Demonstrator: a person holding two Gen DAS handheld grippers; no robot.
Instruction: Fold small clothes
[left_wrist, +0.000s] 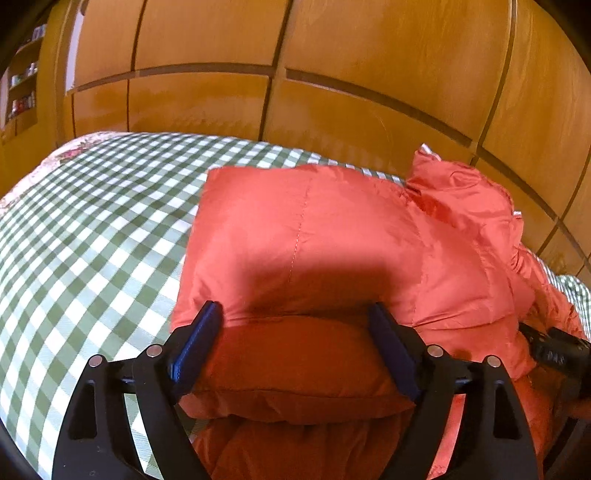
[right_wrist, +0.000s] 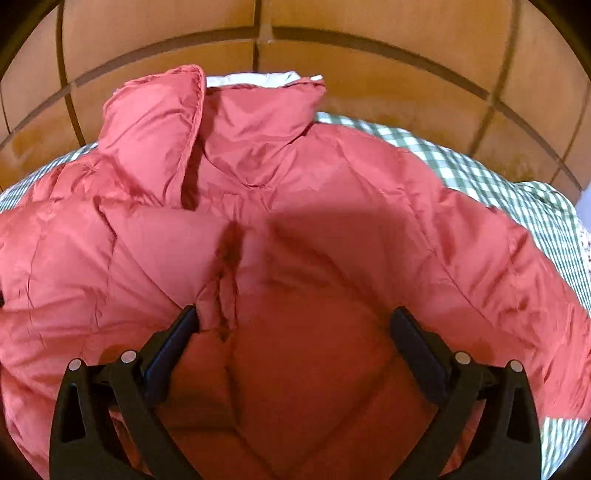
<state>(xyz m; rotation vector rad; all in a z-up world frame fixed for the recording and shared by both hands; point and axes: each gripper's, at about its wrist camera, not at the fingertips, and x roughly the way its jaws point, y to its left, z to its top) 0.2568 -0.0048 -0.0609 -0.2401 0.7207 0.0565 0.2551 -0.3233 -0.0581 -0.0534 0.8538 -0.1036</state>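
A red puffy jacket (left_wrist: 306, 236) lies on a bed with a green-and-white checked sheet (left_wrist: 92, 221). In the left wrist view its lower part is folded over into a flat panel. My left gripper (left_wrist: 295, 314) is open, with its fingers on either side of a padded fold at the jacket's near edge. In the right wrist view the jacket (right_wrist: 295, 206) fills the frame with its collar (right_wrist: 207, 122) at the far end. My right gripper (right_wrist: 293, 317) is open just above the jacket's front, beside a crease of fabric. The right gripper's body shows at the right edge of the left wrist view (left_wrist: 554, 354).
Wooden wardrobe doors (left_wrist: 332, 74) stand right behind the bed. Shelves with small items (left_wrist: 24, 85) are at far left. The checked sheet (right_wrist: 517, 184) shows to the right of the jacket, with a floral edge (right_wrist: 585, 243).
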